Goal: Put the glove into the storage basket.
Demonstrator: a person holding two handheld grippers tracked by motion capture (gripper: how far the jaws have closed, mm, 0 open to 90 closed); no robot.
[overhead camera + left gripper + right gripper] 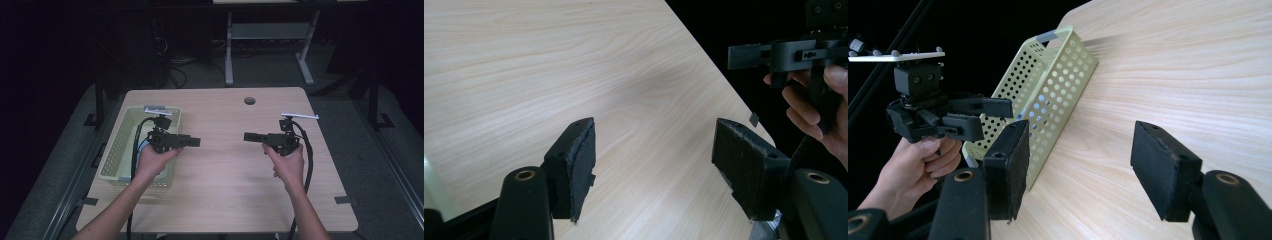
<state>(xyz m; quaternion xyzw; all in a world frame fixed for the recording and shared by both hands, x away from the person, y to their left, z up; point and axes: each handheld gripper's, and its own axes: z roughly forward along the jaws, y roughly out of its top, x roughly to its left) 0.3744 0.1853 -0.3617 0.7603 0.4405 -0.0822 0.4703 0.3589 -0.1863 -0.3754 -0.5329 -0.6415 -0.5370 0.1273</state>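
My left gripper (pixel 197 141) is held just above the right rim of a pale green perforated basket (pixel 120 150) and points right across the table. In the left gripper view it (pixel 654 160) stands open, with bare wood between the pads. My right gripper (pixel 246 136) is held over the right half of the table and points left, facing the other one. Its own view shows the gripper (pixel 1080 165) open with nothing between the pads. Each view also catches the opposite gripper: the right gripper (pixel 744 55) and the left gripper (pixel 993 117), each in a hand.
The light wooden table (pixel 225 190) has a round cable hole (pixel 249 100) near its far edge. The basket (pixel 1058 75) lies lengthwise along the left side. Dark floor and a white desk frame (pixel 270 35) lie beyond the table.
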